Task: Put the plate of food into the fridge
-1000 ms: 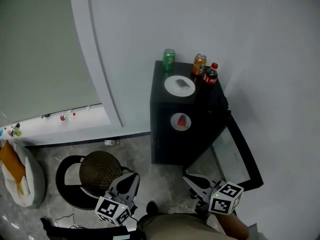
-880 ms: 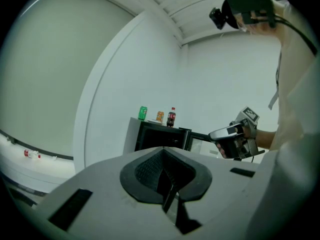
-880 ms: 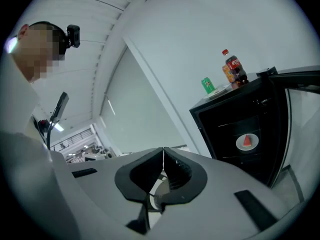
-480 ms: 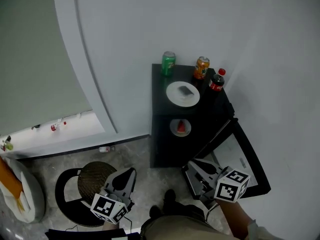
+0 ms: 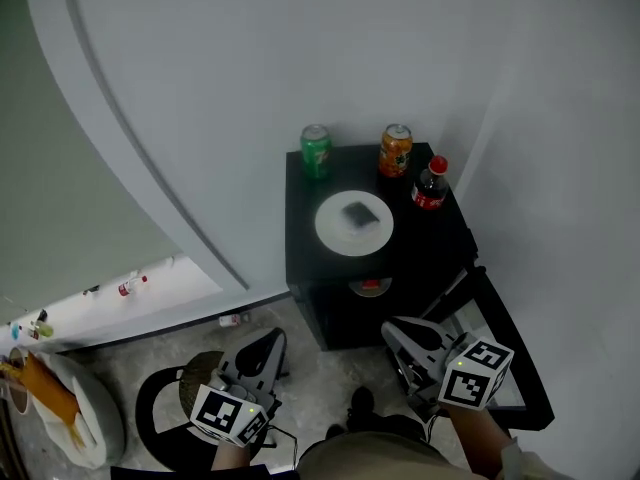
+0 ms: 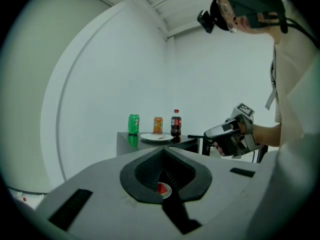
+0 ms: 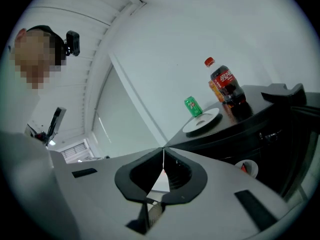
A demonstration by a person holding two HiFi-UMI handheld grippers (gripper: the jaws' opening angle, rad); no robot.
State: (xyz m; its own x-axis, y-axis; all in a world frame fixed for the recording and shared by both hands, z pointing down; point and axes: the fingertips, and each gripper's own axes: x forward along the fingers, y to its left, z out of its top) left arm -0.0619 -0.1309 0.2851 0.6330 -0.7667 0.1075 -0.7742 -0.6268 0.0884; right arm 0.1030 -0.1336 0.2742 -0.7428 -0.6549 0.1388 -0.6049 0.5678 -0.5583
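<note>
Both tools are held low before the person, pointing almost level toward the fridge. Left tool (image 5: 272,338): jaws closed together, nothing between them. Right tool (image 5: 392,328): jaws likewise closed and empty, near the open fridge door (image 5: 505,353). Setting: pale wall (image 5: 400,48) with a curved moulding; grey stone floor (image 5: 330,368); small black fridge (image 5: 305,218) standing against the wall; round dark stool (image 5: 150,418) beside the left tool. On the fridge top, centrally, lies a white plate (image 5: 325,226) bearing a grey piece of food. Behind it stand a cola bottle (image 5: 430,183), a green can (image 5: 316,151) and an orange can (image 5: 396,149). Inside the fridge is a second plate (image 5: 371,287) with red food
</note>
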